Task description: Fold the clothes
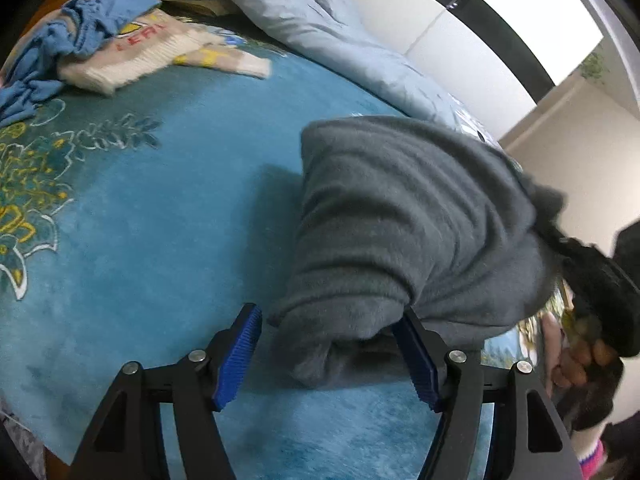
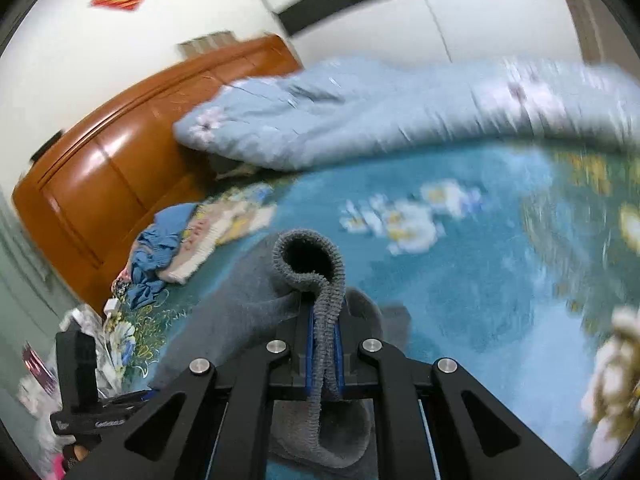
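Observation:
A grey fleece garment (image 1: 404, 220) is lifted in a bunch above the teal bedspread (image 1: 160, 220). My left gripper (image 1: 328, 354) is open, its blue pads on either side of the garment's lower fold, neither pad pressing it. In the right wrist view my right gripper (image 2: 325, 344) is shut on the garment's ribbed cuff (image 2: 310, 264), which loops up in front of the fingers. The rest of the grey garment (image 2: 240, 320) hangs down to the left. The right gripper's body (image 1: 600, 280) and the hand holding it show at the far right of the left wrist view.
A pile of clothes, blue fabric (image 1: 60, 56) on a cream knit with red letters (image 1: 160, 52), lies at the bed's far corner. A pale blue quilt (image 1: 340, 32) runs along the back. An orange wooden headboard (image 2: 120, 168) stands behind. Clutter (image 2: 80, 340) sits beside the bed.

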{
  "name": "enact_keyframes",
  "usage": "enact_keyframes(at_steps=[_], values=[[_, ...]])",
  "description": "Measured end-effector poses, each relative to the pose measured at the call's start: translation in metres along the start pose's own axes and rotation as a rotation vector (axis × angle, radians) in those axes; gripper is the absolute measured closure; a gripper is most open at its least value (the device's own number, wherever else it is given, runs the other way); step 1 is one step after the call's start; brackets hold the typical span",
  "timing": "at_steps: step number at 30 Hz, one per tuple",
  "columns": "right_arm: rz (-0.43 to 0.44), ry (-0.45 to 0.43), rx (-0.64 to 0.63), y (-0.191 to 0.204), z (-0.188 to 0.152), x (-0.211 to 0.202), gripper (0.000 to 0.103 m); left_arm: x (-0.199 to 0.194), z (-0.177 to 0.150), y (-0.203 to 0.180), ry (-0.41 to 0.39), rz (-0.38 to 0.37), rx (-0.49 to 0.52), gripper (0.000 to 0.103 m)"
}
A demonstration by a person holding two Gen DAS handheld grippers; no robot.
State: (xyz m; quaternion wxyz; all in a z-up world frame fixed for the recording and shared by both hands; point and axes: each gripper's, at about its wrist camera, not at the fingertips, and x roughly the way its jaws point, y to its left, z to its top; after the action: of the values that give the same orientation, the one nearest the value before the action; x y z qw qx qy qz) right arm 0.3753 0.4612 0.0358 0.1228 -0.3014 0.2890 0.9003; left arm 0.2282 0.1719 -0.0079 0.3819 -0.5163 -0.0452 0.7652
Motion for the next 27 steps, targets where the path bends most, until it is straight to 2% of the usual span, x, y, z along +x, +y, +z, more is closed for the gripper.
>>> enact_keyframes(at_steps=[3,7,10,12,16,19,22,23,27], values=[[-0.026,0.064,0.062,-0.022,-0.018,0.018,0.093,-0.010,0.001,-0.008,-0.008,-0.043,0.041,0.031],[0.000,0.069,0.141,-0.040,-0.023,0.017,0.089,-0.033,0.011,-0.017,-0.088,-0.062,0.078,0.031],[-0.033,0.071,0.102,-0.031,-0.018,0.014,0.084,-0.041,0.028,-0.020,-0.135,-0.039,0.082,0.031],[-0.052,0.061,0.067,-0.024,-0.014,0.006,0.072,-0.046,0.040,-0.024,-0.158,-0.024,0.089,0.031],[-0.143,-0.018,-0.008,-0.007,-0.007,-0.020,0.071,-0.053,0.055,-0.038,-0.189,-0.012,0.141,0.032],[-0.110,-0.071,-0.060,0.011,-0.004,-0.032,0.071,-0.039,0.051,-0.058,-0.162,-0.040,0.216,0.031],[0.029,-0.034,-0.128,0.032,-0.005,-0.022,0.071,-0.025,0.047,-0.069,-0.133,-0.059,0.263,0.031],[0.039,-0.014,-0.144,0.036,-0.006,-0.016,0.071,-0.020,0.045,-0.065,-0.121,-0.059,0.256,0.031],[-0.026,0.051,-0.142,0.030,-0.012,0.012,0.071,-0.002,0.036,-0.053,-0.074,-0.056,0.227,0.032]])
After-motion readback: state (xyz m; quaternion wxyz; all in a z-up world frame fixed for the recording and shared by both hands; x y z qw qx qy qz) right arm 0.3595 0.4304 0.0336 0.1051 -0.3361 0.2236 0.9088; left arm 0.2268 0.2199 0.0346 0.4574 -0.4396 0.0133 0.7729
